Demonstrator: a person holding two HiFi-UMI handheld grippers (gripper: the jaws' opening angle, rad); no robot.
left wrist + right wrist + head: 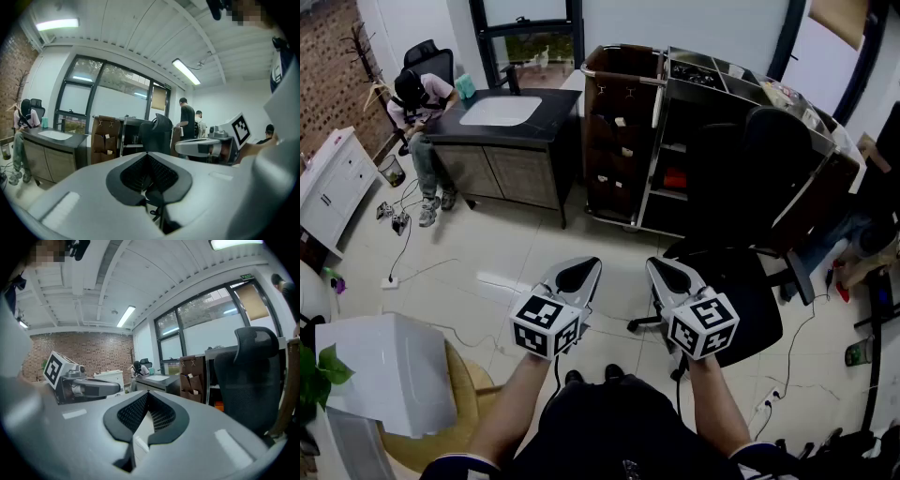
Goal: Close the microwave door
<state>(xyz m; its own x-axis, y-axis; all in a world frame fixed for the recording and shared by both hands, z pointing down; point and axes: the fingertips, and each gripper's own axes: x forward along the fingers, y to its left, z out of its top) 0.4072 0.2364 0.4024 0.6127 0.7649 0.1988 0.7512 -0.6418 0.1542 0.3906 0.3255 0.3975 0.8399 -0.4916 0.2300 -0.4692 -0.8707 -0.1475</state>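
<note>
A white microwave (389,375) sits on a round wooden table (469,394) at the lower left of the head view, left of both grippers; I cannot tell how its door stands. My left gripper (592,263) is held out over the floor with its jaws shut and nothing between them. My right gripper (654,264) hangs beside it, also shut and empty. In the left gripper view, the left gripper (149,154) points level into the room, with the right gripper (206,147) to its right. From the right gripper (146,394), the left gripper (86,387) shows at the left.
A black office chair (741,281) stands just ahead on the right. Beyond it is a dark shelf cart (675,141), and a dark counter with a white top (502,112) where a person (417,94) sits. Cables (403,272) trail over the tiled floor.
</note>
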